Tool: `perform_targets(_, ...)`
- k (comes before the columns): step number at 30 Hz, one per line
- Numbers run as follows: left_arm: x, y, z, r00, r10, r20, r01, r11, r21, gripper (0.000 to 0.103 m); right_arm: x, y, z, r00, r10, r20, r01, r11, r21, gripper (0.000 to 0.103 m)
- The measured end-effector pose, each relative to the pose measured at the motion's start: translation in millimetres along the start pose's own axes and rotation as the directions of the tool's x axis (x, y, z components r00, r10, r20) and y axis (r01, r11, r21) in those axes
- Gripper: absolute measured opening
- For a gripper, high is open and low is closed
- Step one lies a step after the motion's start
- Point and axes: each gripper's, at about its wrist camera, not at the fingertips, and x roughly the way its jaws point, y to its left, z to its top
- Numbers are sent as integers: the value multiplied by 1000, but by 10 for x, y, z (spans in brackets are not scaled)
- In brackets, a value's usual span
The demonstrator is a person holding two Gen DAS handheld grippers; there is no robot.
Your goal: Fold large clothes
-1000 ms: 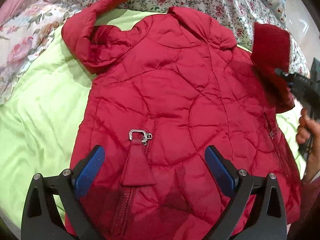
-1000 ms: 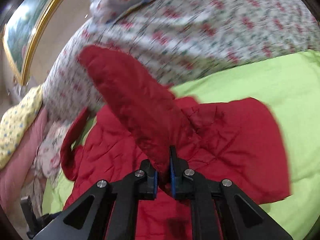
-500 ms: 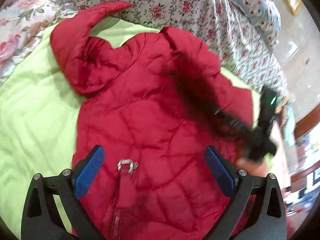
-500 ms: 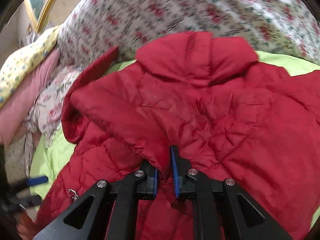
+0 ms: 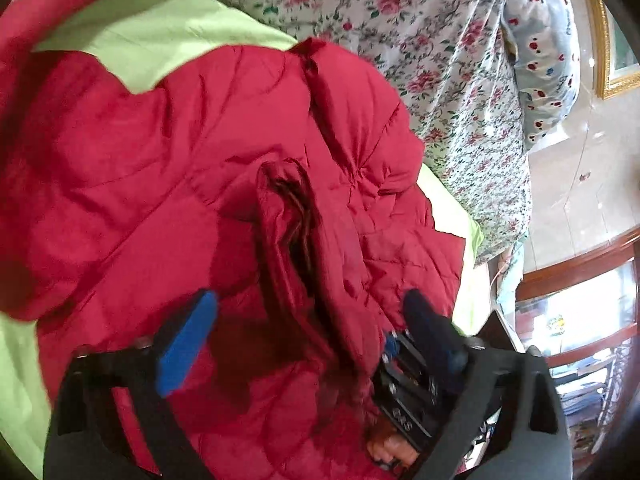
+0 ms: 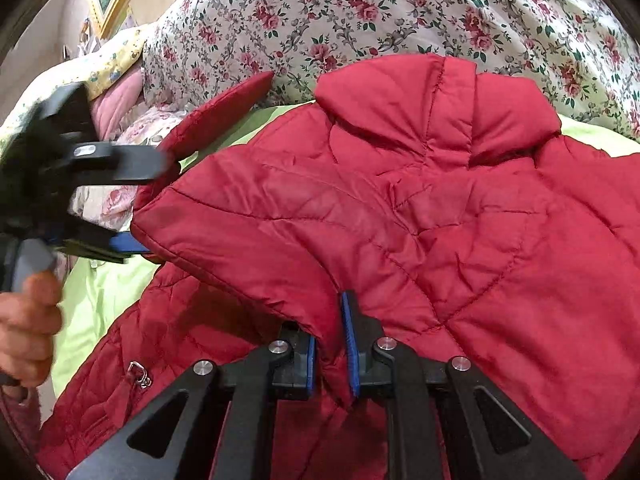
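A red quilted jacket lies front down on the green sheet, collar toward the floral quilt. Its right sleeve is folded across the back. My right gripper is shut on a pinch of that sleeve near its lower edge; it also shows low in the left wrist view, right gripper. My left gripper straddles the sleeve's cuff end with its jaws closing, and the blue pads stand apart from the cloth. From the right wrist view the left gripper sits around the cuff. The other sleeve sticks out at the far left.
A floral quilt is heaped behind the jacket. Pillows lie at the far left and a spotted pillow at the right. The bed's edge and wooden furniture are to the right. A hand holds the left gripper.
My right gripper has carried the sleeve across the jacket's back and lowered it. My left gripper has swung right to the sleeve's cuff, and its jaws have narrowed.
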Motion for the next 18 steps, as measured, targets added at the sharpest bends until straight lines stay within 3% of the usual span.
perform_targets(1,38,3,6,1000,-8,-9,8,1000,-3,64,-5,-5,-7,1000,1,2,-1,1000,1,15)
perform_targets(2,60,8,19,1000,-17,-15,17,1000,-1,40,-7,-5,-16,1000,2,3,-2,1000,1,15)
perform_targets(3,85,-13,25,999,-25,-22,26,1000,13,25,-6,-5,-21,1000,4,3,-4,1000,4,15)
perform_targets(5,88,-58,41,1000,-12,-15,13,999,50,16,-8,-16,-28,1000,5,-1,-5,1000,11,17)
perform_targets(9,49,-53,53,1000,-6,4,6,996,88,11,-87,-37,-59,1000,23,-8,-23,999,31,25)
perform_targets(11,13,-4,56,1000,10,16,-12,995,100,11,-214,-89,-116,999,49,-11,-49,997,53,35)
perform_targets(13,-41,30,35,997,58,41,-62,990,124,11,-356,-151,-158,998,60,-2,-60,996,71,37)
perform_targets(18,-90,129,-65,970,220,107,-237,953,190,11,-861,-548,-116,994,-51,100,34,986,165,39)
